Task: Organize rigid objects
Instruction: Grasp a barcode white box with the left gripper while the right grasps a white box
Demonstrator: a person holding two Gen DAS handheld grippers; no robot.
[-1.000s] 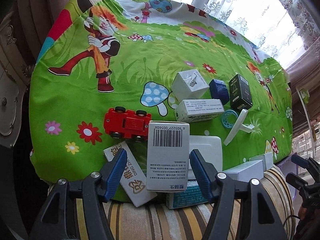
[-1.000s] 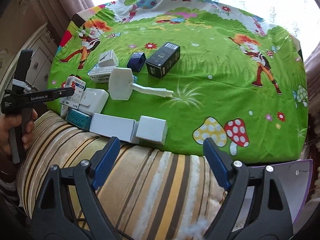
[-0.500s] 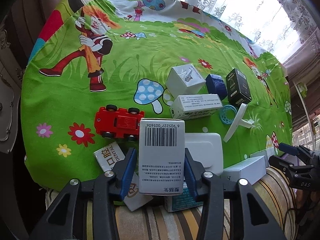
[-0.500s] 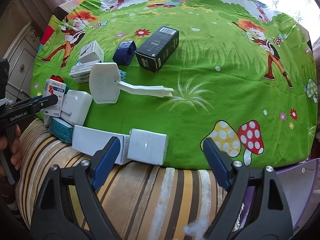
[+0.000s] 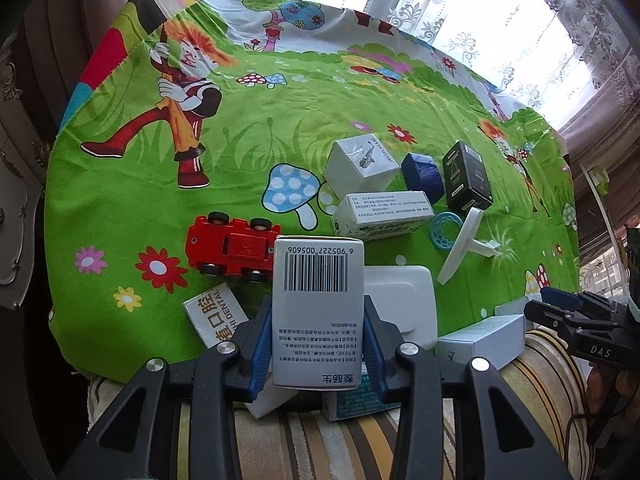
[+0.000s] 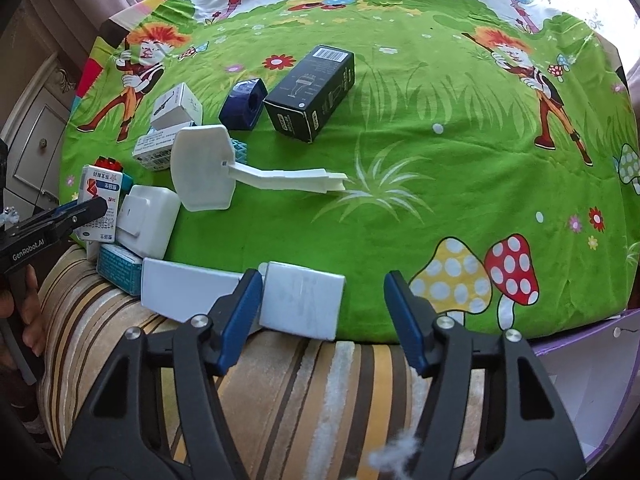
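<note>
My left gripper (image 5: 318,320) is closing on an upright white box with a barcode (image 5: 318,280), and both blue pads press its sides. The right wrist view shows that box (image 6: 98,200) and the left gripper (image 6: 80,210) at the far left. My right gripper (image 6: 323,280) is closing over a small white box (image 6: 302,300) at the green cloth's near edge. The left pad is at that box's side; the right pad stands well clear. A long white box (image 6: 188,290) lies just left of it.
On the cartoon cloth (image 6: 440,160) lie a red toy car (image 5: 232,246), a white cube box (image 5: 360,162), a blue piece (image 5: 422,172), a black box (image 6: 312,92), a white paddle-shaped part (image 6: 204,168), a rounded white box (image 6: 148,216) and a teal box (image 6: 118,266). A striped cushion (image 6: 320,380) borders the near edge.
The left jaws have come together onto the barcode box. The right gripper has dropped toward the small white box, and its jaws have narrowed.
</note>
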